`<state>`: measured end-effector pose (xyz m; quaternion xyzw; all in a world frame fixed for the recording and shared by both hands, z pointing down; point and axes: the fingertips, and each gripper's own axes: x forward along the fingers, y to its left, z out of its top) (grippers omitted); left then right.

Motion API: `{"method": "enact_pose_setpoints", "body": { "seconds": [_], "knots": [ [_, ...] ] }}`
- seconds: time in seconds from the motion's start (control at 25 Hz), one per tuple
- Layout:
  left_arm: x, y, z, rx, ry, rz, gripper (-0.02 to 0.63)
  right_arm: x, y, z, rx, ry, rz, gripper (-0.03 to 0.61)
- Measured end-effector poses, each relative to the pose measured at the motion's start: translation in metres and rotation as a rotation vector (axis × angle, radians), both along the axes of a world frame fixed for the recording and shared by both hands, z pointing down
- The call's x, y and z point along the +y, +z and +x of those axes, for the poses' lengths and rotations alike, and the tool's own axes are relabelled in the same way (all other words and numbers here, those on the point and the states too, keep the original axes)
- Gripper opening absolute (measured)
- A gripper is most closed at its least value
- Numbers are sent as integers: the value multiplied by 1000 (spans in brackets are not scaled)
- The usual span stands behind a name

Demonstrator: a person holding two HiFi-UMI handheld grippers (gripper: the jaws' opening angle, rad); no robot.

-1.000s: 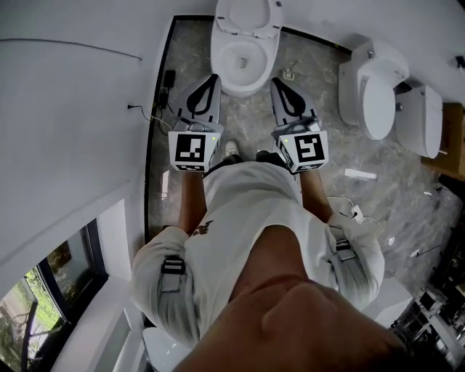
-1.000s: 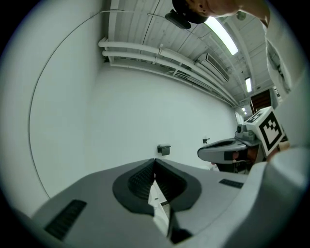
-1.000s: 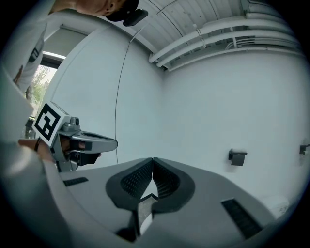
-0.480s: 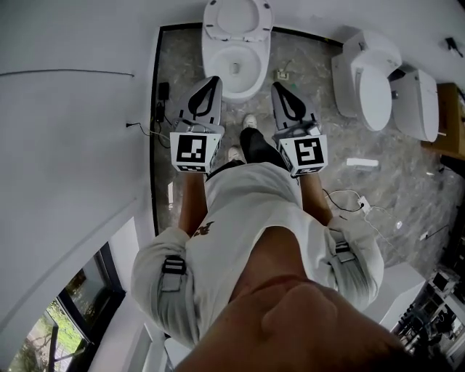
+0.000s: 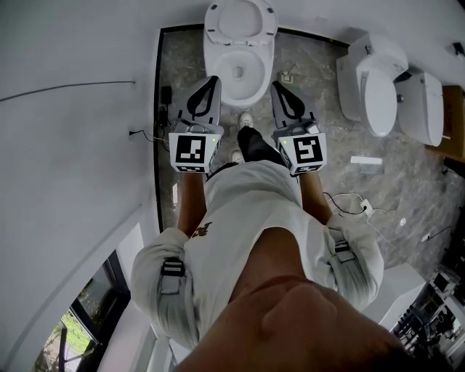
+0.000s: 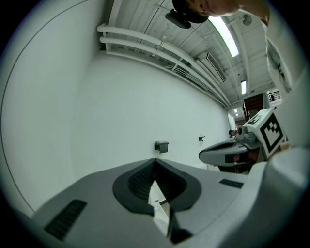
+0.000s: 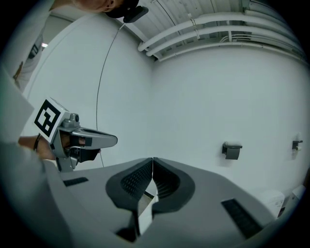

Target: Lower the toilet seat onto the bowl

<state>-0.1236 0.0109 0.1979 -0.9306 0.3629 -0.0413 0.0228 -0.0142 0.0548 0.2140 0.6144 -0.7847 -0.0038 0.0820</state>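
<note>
In the head view a white toilet stands at the top centre. Its bowl (image 5: 221, 76) is uncovered and its seat (image 5: 215, 22) is raised against the back. My left gripper (image 5: 213, 78) is held in the air at the bowl's left side, shut and holding nothing. At the bowl's right side my right gripper (image 5: 276, 85) hangs the same way, shut and empty. Both gripper views face bare white walls; the left gripper (image 6: 154, 161) and the right gripper (image 7: 152, 159) have their jaws closed together. The toilet does not show in either gripper view.
Two more white toilets (image 5: 374, 87) (image 5: 421, 109) stand at the right on the marble floor (image 5: 327, 160). Cables (image 5: 352, 207) and a small white object (image 5: 365, 160) lie there. A white wall (image 5: 73, 145) runs along the left. A paper holder (image 6: 161, 146) hangs on the wall.
The person has stepped a foot forward toward the toilet and the view shifted a little. Both grippers stay shut, level with the bowl's sides.
</note>
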Motion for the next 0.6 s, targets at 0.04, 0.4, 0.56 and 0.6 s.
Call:
{"method": "enact_pose_setpoints", "body": {
  "seconds": [0.04,0.4,0.56,0.6],
  "knots": [
    [-9,0,3,-4,-3,-2,21,-9,1,3,-4,-2,-3,21],
    [-86,2,28,-34,-37,-17,21,-93,3,31,-23,-40,-19,21],
    [-118,3,43,-50,-48,-27,21,-128,2,49,-33,-50,-21,21],
    [-125,3,48,-55,-50,-30,21,-136,1,54,-38,-52,-21,21]
  ]
}}
